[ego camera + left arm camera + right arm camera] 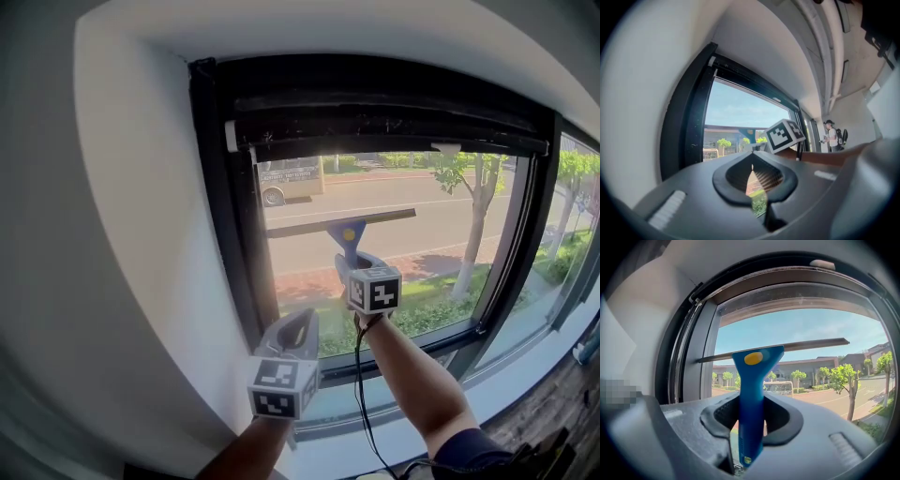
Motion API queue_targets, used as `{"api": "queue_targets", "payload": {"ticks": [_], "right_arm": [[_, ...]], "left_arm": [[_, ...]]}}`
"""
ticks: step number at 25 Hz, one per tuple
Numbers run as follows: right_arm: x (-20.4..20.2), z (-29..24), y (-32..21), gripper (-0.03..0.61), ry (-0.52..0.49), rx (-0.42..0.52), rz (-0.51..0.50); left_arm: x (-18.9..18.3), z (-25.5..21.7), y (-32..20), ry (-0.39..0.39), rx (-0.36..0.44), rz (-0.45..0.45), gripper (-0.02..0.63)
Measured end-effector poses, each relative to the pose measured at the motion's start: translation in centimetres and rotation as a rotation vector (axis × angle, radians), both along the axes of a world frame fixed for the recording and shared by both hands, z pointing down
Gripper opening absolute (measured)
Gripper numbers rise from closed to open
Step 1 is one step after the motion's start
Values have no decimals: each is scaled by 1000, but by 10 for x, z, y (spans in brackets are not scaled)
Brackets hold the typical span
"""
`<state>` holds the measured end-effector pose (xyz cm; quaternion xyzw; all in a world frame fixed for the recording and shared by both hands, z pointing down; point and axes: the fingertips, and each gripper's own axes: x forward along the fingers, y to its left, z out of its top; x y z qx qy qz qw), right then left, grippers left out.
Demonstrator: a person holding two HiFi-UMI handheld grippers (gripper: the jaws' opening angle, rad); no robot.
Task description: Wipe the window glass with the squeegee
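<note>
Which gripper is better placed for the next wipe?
Right. The right gripper is shut on the squeegee, its blade up against the window glass; the left gripper hangs lower, empty.

a plain white wall [122,234] fills the left side and curves over the top of a black metal window frame [220,206]. outside, a beige boxy vehicle [291,178] stands at the far side of a grey paved road [412,220], and a strip of red brick pavement [305,281] runs along the near side. a slim-trunked green tree [478,187] rises on the right, above a band of low green shrubs [431,314]. long low grey buildings [811,366] line the far side under a pale blue sky [787,329]. a white sill [525,361] runs below the frame, with brown wooden flooring [553,412] beside it. further along the room a person wearing a dark backpack [832,136] stands near the windows, under white ceiling pipes [836,42].
</note>
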<state>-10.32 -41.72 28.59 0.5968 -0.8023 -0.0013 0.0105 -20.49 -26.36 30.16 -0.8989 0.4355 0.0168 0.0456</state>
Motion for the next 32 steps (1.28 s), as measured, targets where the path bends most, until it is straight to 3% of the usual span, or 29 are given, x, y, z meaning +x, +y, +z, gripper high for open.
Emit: {"api": "queue_targets", "payload": {"ticks": [32], "right_arm": [[-1,135,10,129,-8,-156,-42]], "left_arm": [[8,39,4,-26,-66,-3,5]]}}
